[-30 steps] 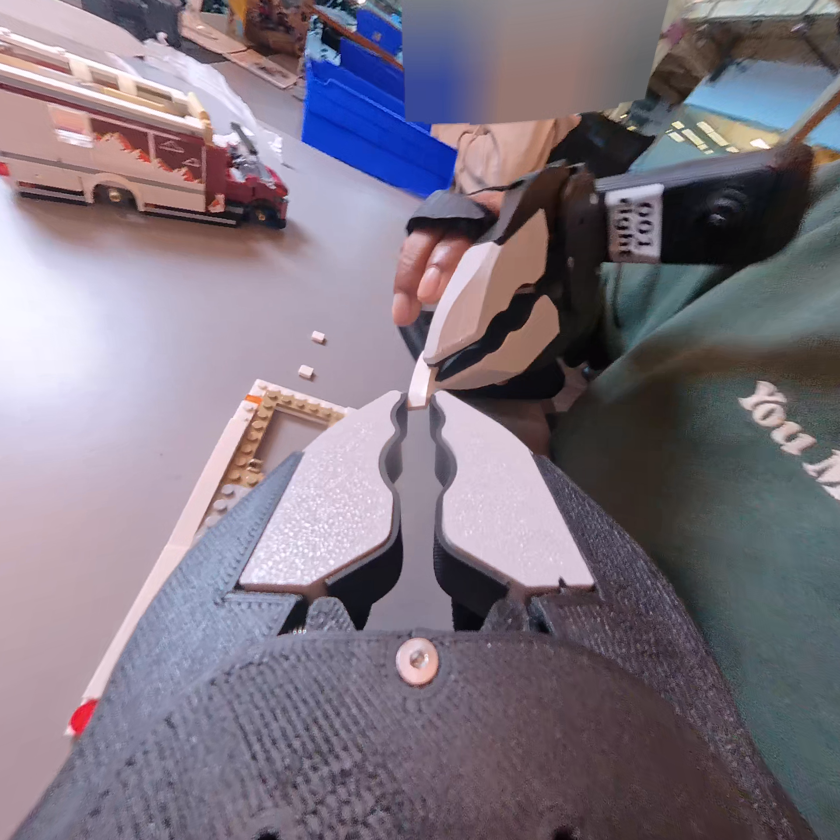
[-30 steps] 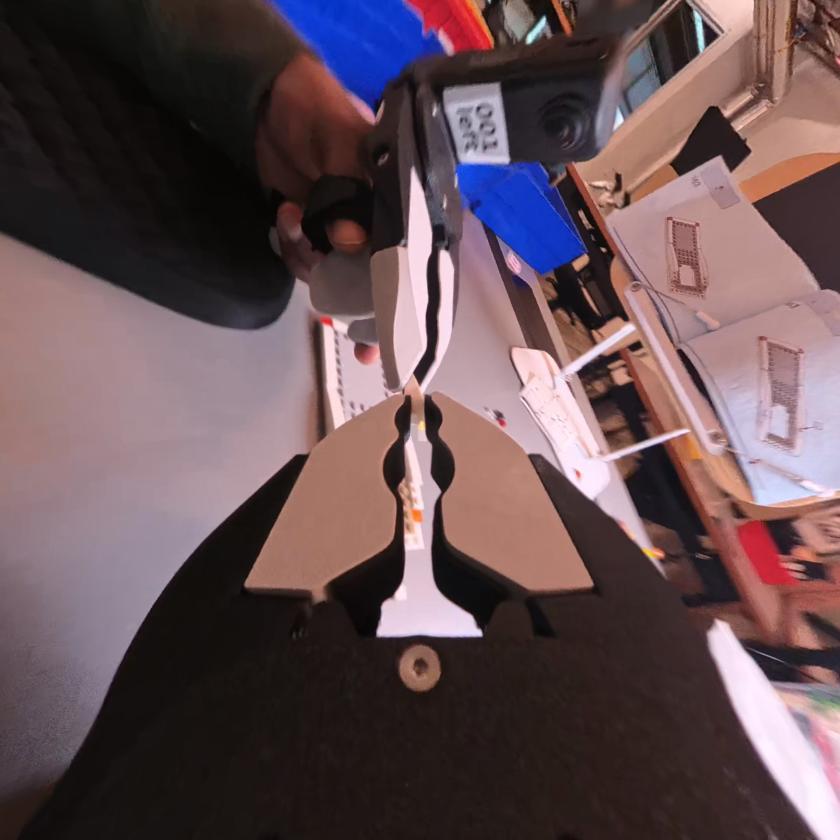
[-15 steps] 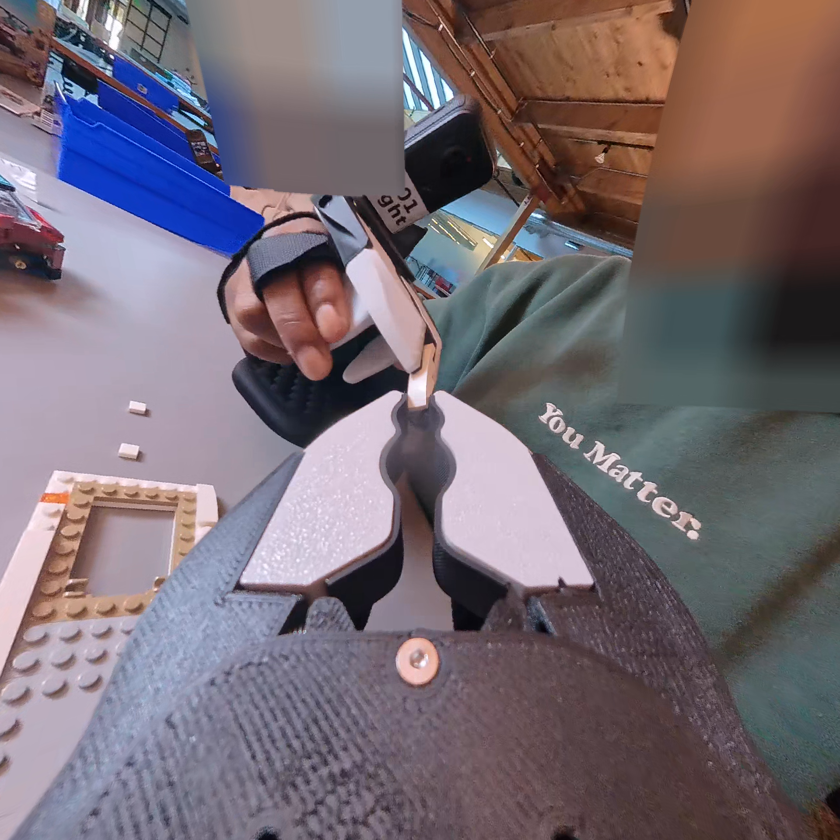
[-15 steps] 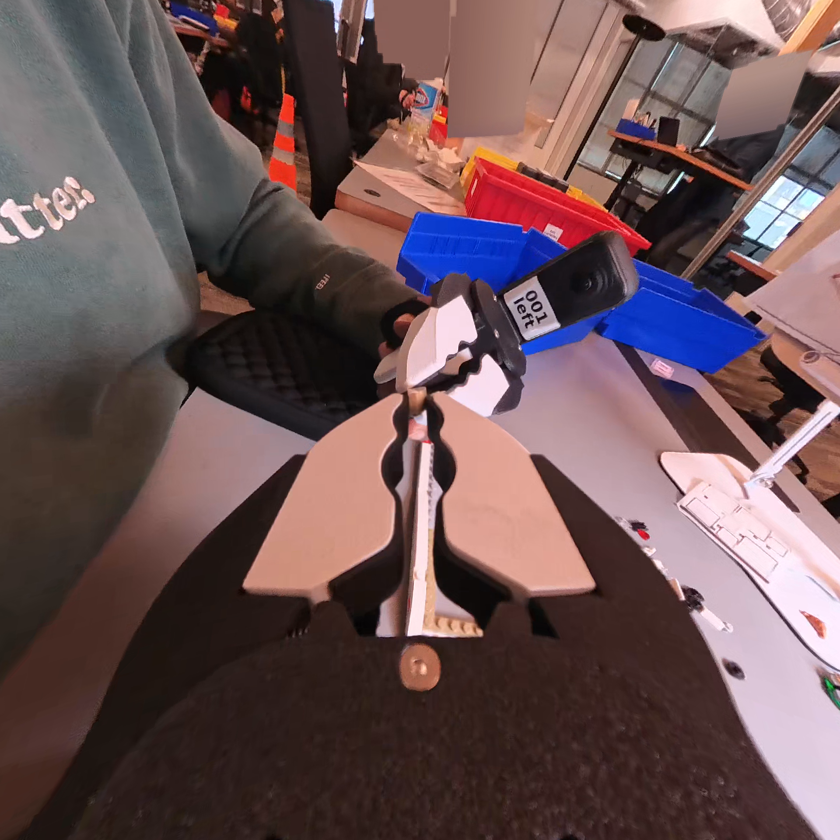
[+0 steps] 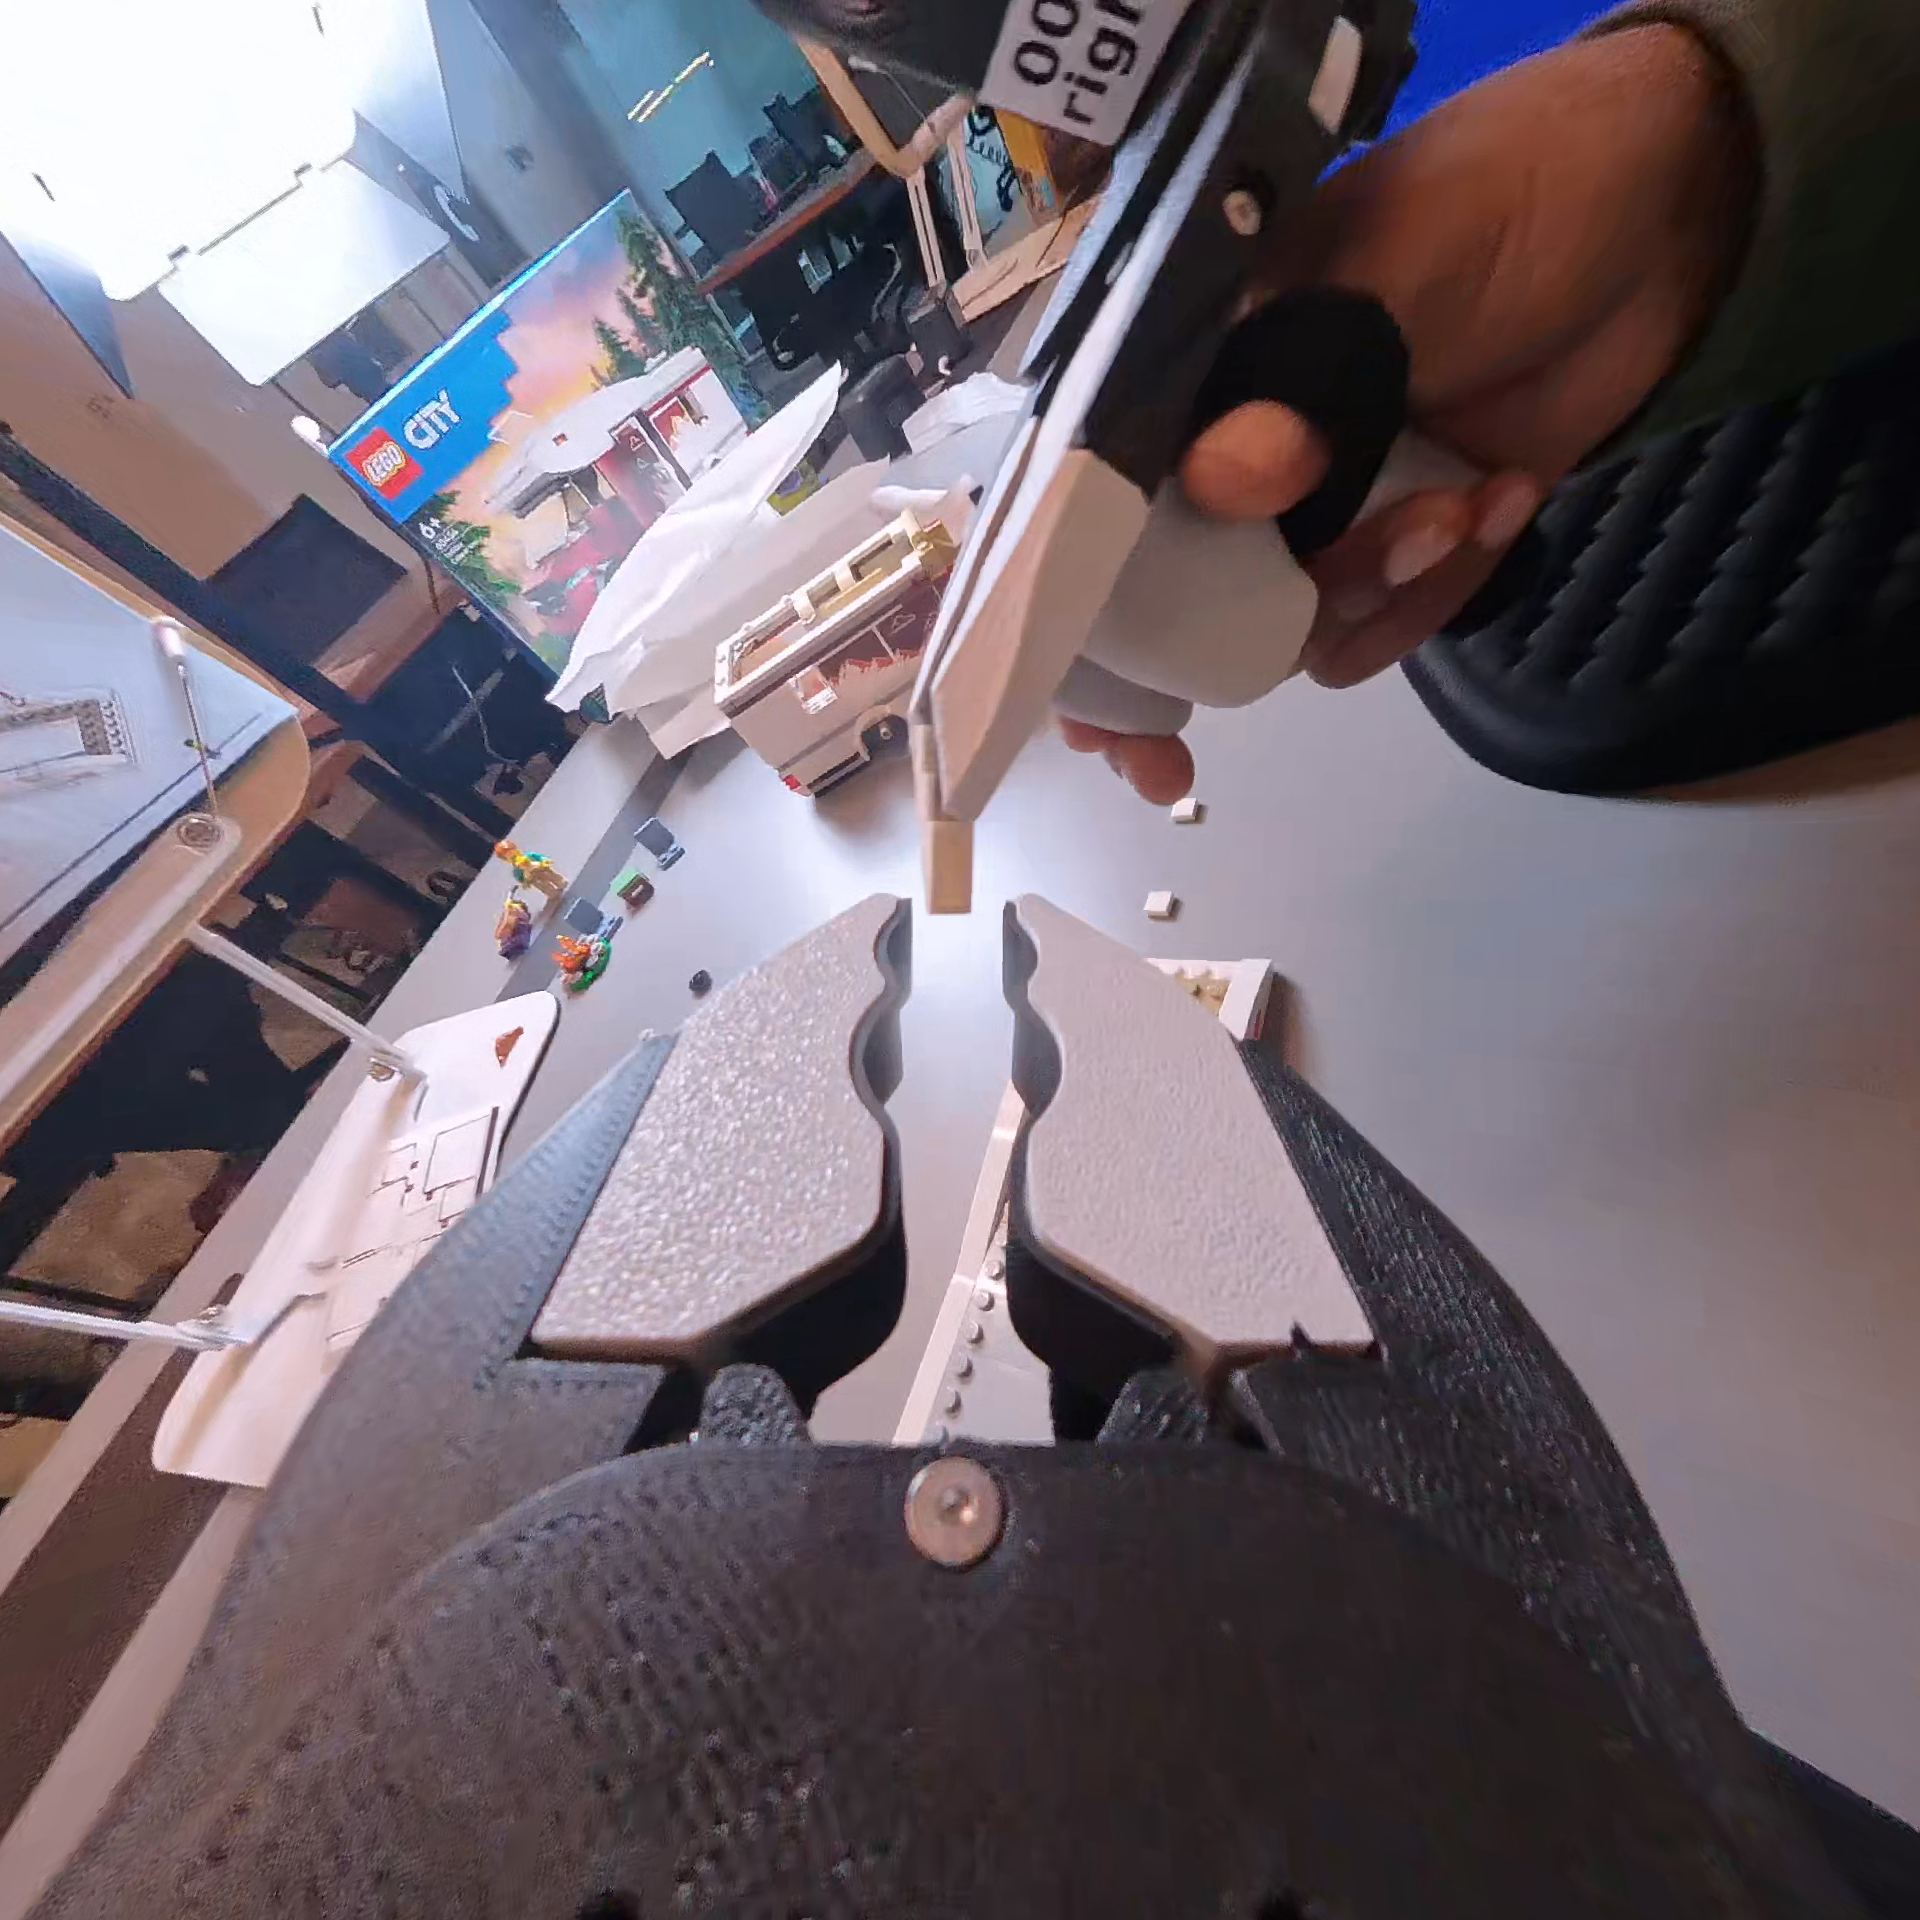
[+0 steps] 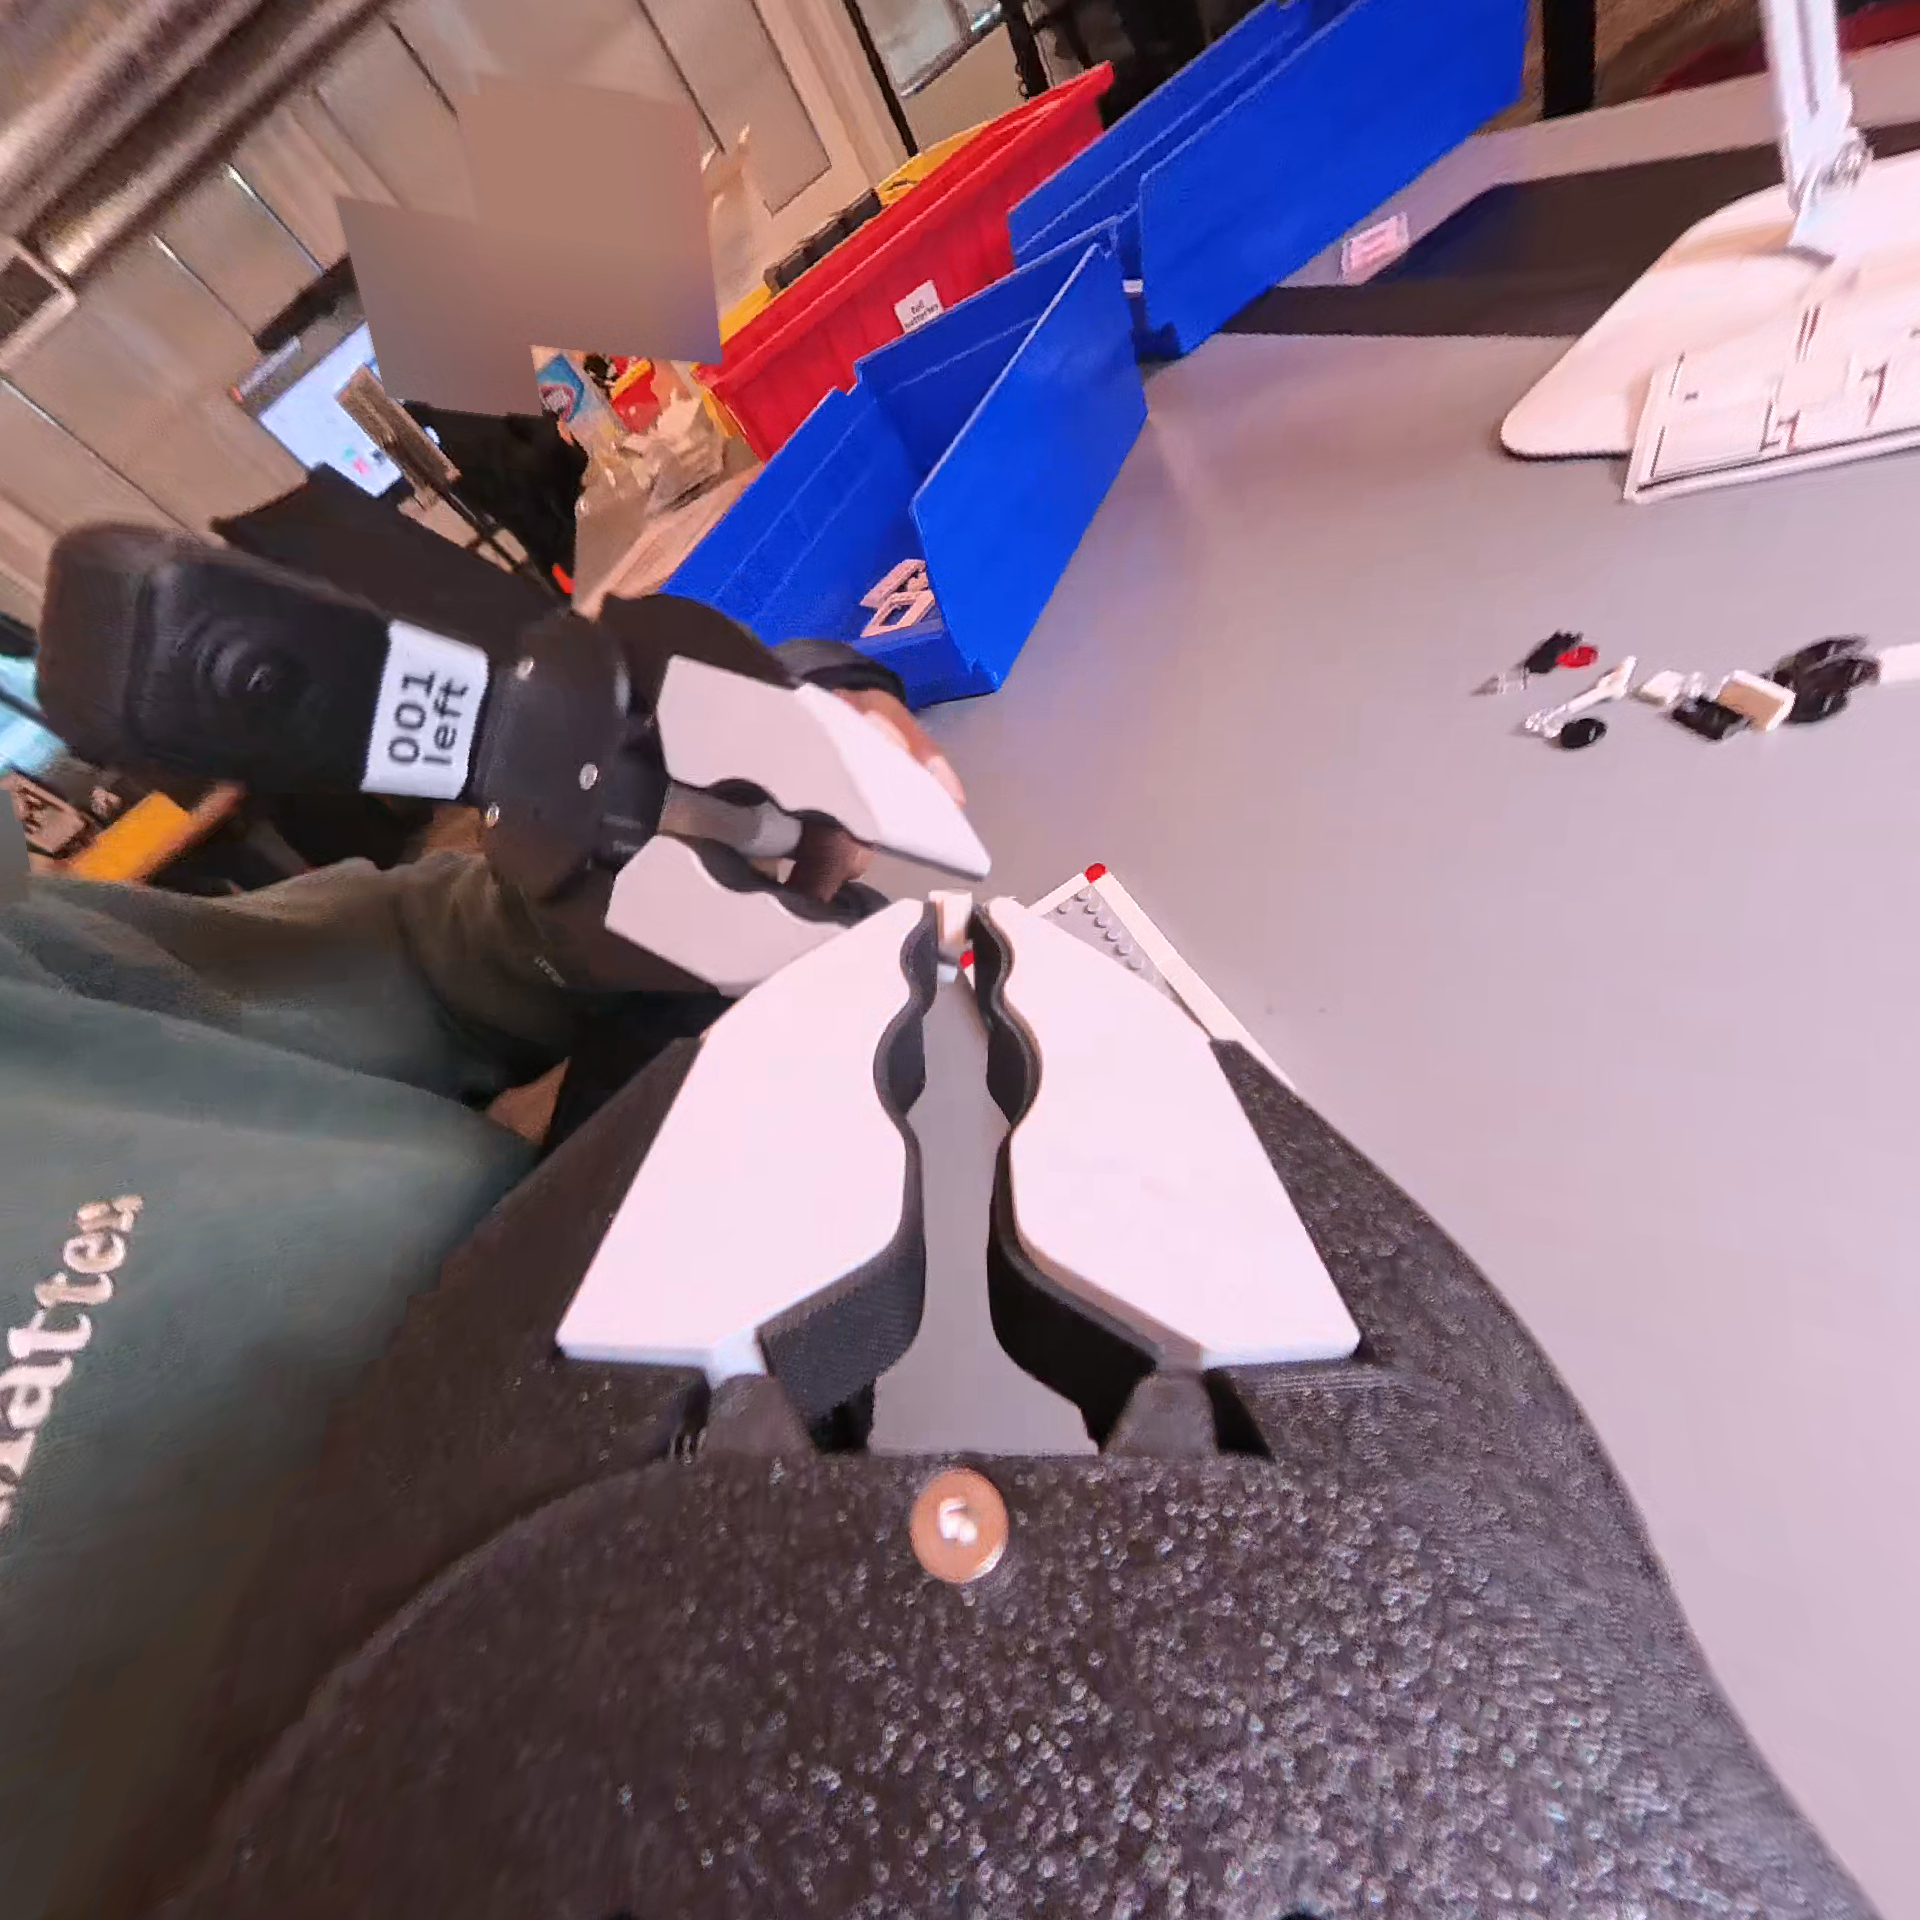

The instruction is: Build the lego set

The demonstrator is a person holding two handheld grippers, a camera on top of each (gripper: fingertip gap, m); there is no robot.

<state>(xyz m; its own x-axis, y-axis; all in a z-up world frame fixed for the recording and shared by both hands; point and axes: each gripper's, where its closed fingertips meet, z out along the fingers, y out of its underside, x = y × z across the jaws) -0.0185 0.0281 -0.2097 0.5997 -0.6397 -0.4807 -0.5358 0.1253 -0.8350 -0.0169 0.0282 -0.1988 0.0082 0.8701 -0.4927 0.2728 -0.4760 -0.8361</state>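
My right gripper (image 6: 953,914) is shut on a small pale flat brick piece (image 6: 950,916). In the left wrist view it comes down from the upper right (image 5: 940,810), with the piece (image 5: 948,868) sticking out below its tips. My left gripper (image 5: 956,914) is open and empty. Its tips stand on either side of the piece's lower end without touching it. In the right wrist view its upper finger (image 6: 831,769) is spread apart from the lower one. Both are held above a white-edged brick plate with grey studs (image 6: 1122,935) on the grey table, which also shows in the left wrist view (image 5: 1242,997).
A white and dark red brick camper van (image 5: 831,644), white paper (image 5: 707,540) and a toy box (image 5: 540,416) stand beyond. Minifigures (image 5: 540,883) and two small pale tiles (image 5: 1161,904) lie nearby. Blue bins (image 6: 987,468), loose small parts (image 6: 1683,696) and a white stand base (image 6: 1714,364) are also on the table.
Both grippers were shut on the small piece. My left gripper has opened and let it go, while the right still grips it. Both views have swung round.
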